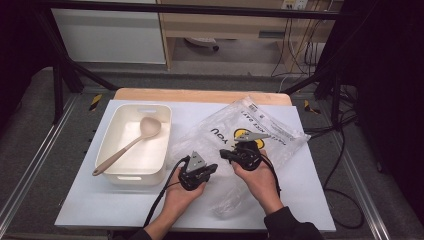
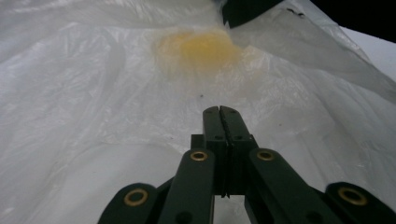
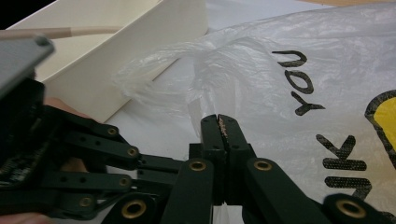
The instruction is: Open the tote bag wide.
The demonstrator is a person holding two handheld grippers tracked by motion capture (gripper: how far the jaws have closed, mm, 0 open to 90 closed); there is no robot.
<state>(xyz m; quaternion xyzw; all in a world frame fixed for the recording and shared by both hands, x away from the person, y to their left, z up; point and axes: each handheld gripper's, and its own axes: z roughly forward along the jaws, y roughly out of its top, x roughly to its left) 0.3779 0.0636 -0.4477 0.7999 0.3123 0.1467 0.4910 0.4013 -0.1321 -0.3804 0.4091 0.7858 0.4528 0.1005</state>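
A white sheet (image 1: 90, 195) covers the table, whose wooden edge (image 1: 200, 95) shows at the far side; dark framing and grey floor surround it. Left: a cream rectangular tub (image 1: 111, 145) holding a beige spoon (image 1: 129, 145), bowl toward the far end, handle resting over the near-left rim. Centre: the left gripper (image 1: 212, 168), held in the person's left hand (image 1: 181, 196), lies over the near-left part of a crumpled clear plastic bag (image 1: 240, 125). In the left gripper view its jaws are clenched tip to tip directly above the film; whether a fold is pinched between them cannot be told. Centre-right: the right gripper (image 1: 226, 155), in the right hand (image 1: 260, 180), points toward the left one, the two tips close together over the bag. In the right gripper view its jaws are likewise pressed together (a sliver of film may sit between the pads, but this is unclear). The bag spreads from the tub's right wall toward the table's far-right corner, bearing black lettering and a yellow mark (image 3: 385, 121).
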